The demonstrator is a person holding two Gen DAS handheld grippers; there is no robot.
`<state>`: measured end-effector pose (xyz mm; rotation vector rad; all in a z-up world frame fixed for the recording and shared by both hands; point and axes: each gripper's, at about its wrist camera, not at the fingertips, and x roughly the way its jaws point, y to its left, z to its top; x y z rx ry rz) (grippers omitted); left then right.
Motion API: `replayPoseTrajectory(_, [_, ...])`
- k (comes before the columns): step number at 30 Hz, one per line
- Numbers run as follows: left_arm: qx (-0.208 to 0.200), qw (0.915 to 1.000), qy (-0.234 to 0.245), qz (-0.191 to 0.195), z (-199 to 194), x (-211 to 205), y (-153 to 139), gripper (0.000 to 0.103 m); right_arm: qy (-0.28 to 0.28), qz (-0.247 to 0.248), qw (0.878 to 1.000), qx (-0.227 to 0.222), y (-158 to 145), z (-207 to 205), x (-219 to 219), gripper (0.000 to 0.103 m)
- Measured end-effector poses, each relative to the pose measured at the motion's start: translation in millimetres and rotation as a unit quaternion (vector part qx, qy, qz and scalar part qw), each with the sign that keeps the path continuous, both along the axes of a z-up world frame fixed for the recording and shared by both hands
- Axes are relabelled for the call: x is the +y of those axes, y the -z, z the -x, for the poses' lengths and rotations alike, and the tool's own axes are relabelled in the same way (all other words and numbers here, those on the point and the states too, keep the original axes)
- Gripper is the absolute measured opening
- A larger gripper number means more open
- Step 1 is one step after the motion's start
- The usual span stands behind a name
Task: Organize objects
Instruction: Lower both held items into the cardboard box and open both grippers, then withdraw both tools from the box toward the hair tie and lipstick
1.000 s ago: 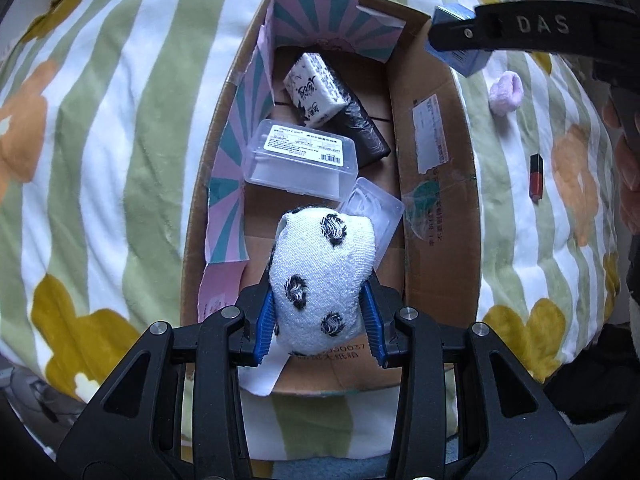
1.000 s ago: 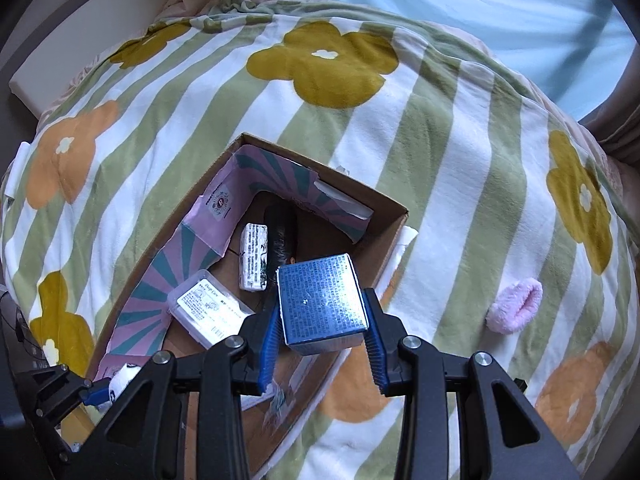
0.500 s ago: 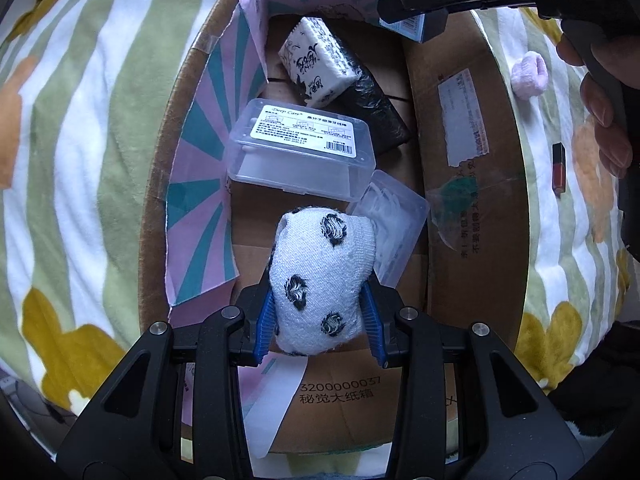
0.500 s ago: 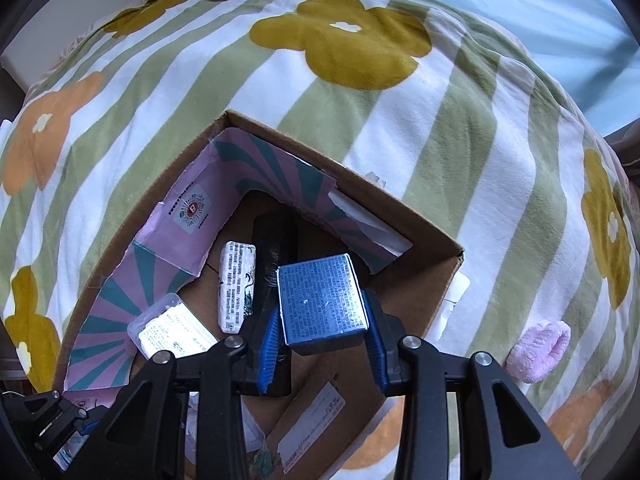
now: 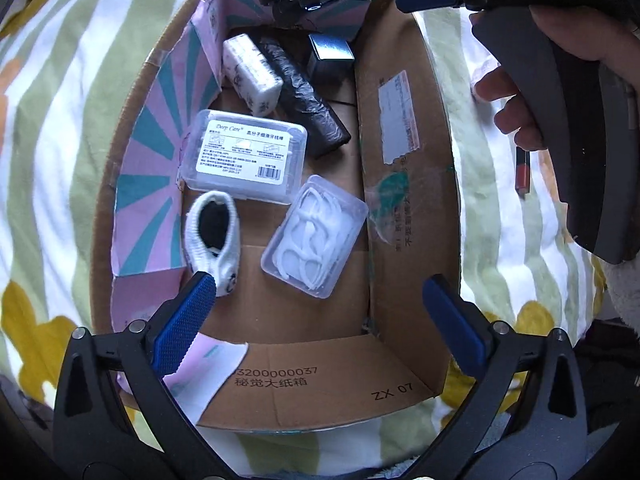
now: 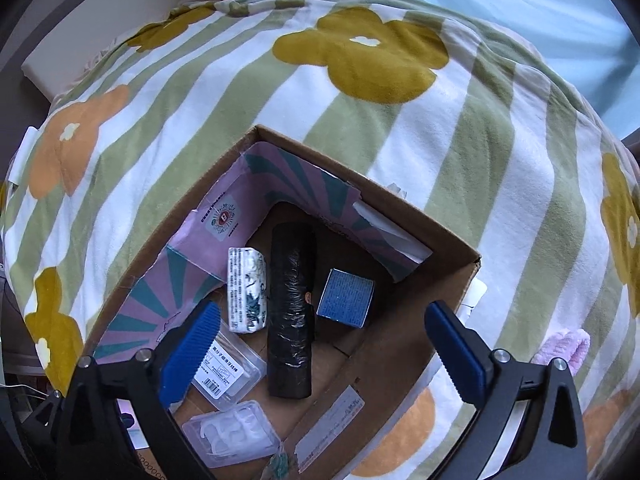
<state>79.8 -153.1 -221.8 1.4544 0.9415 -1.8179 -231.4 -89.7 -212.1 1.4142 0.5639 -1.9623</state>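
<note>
Both hand-held grippers have let go since a moment ago. The left hand-held gripper (image 5: 320, 304) is spread wide, and the spotted sock (image 5: 214, 240) now lies in the cardboard box (image 5: 404, 208), at the near left, beside the clear case (image 5: 314, 236). The right hand-held gripper (image 6: 324, 344) is spread wide too, and the blue box (image 6: 346, 298) sits at the far right, next to the black roll (image 6: 290, 312). Everything goes in one box so the bed (image 6: 240, 100) is likely tidier. A pink scrunchie (image 6: 562, 346) waits outside.

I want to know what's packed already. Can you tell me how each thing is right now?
Left gripper: open, empty.
Right gripper: open, empty.
Sock: lying in the box.
Blue box: resting inside.
Cardboard box: open.
Labelled case: closed.
Pink scrunchie: outside, on the blanket.
</note>
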Motion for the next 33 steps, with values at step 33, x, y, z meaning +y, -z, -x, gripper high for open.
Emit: replayPoseTrajectory(33, [0.039,0.9897,-0.072,0.117,-6.5,46.6,-162.5,0.103,0.038,0.059,0.996,0.061,-191.0,-85.8,95.4,0.102])
